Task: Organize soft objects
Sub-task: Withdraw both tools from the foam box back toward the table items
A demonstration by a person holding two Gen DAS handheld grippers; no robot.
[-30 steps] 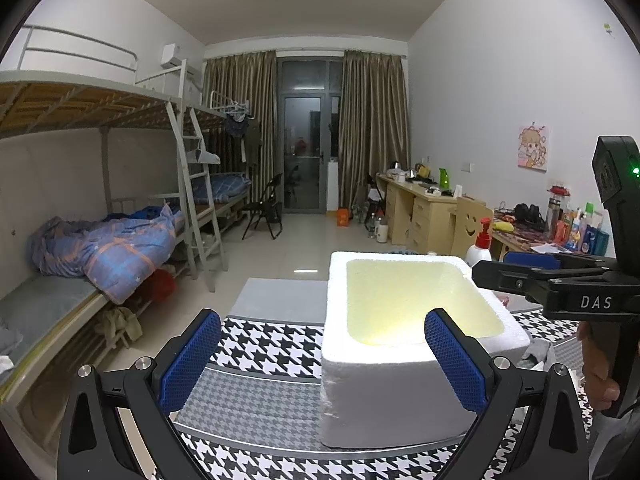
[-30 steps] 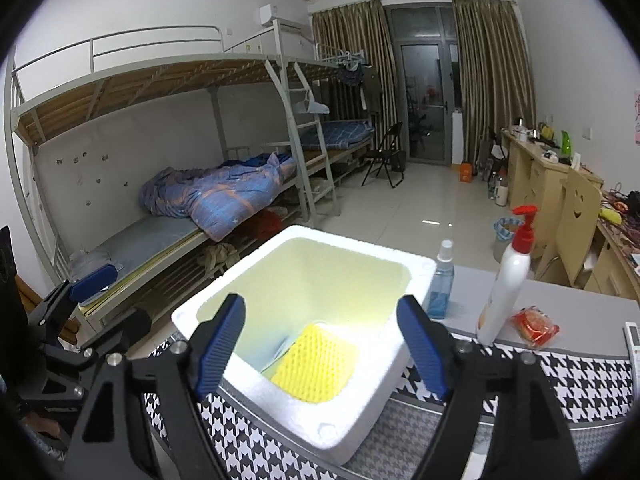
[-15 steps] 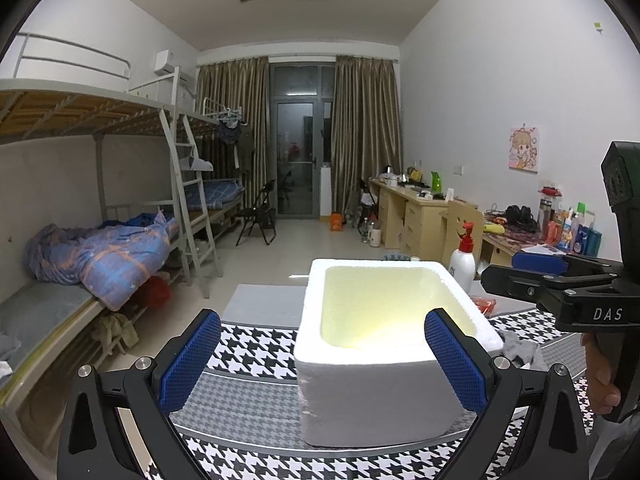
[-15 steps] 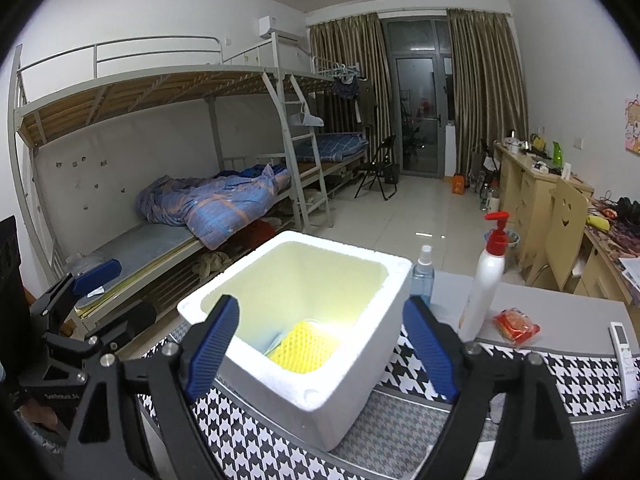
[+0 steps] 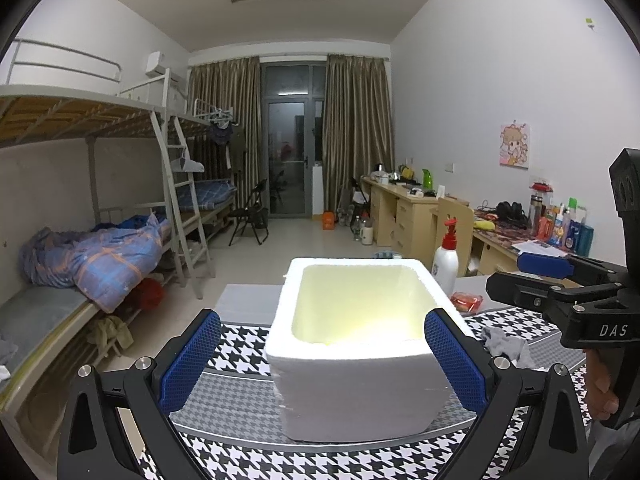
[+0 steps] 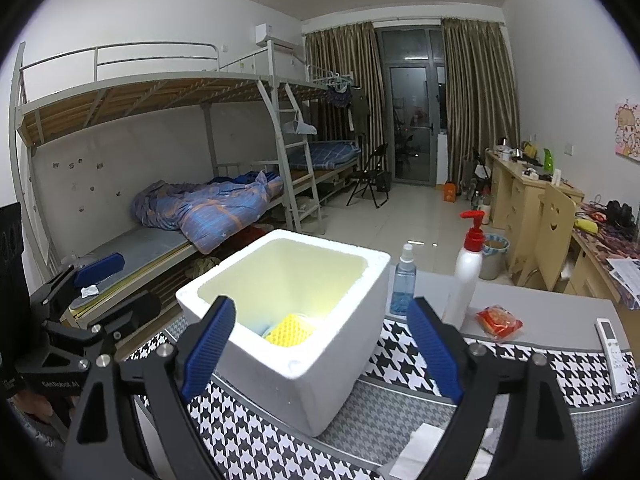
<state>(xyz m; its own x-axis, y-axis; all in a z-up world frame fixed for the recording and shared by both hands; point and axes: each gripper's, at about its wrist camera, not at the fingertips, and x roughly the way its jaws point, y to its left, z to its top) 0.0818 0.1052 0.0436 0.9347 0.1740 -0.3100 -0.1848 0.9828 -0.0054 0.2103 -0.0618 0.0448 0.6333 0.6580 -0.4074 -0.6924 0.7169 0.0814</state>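
Note:
A white foam box (image 5: pixel 360 380) stands on the houndstooth tablecloth (image 5: pixel 240 340). A yellow mesh sponge (image 6: pixel 288 330) lies at its bottom, seen only in the right wrist view. A crumpled grey cloth (image 5: pixel 504 346) lies on the table to the right of the box. My left gripper (image 5: pixel 320 360) is open in front of the box and holds nothing. My right gripper (image 6: pixel 322 346) hovers at the box's near corner, its jaws opening, with nothing gripped between them. Each gripper shows in the other's view: the right gripper (image 5: pixel 520 276) and the left gripper (image 6: pixel 116 288).
Behind the box stand a white pump bottle (image 6: pixel 466 276) and a blue spray bottle (image 6: pixel 402 284). A red packet (image 6: pixel 498 320) and a remote (image 6: pixel 614 352) lie to the right. Bunk beds line the left wall, desks the right.
Both grippers have drawn back from the foam box, which now looks smaller and farther. The right jaws have spread a little wider.

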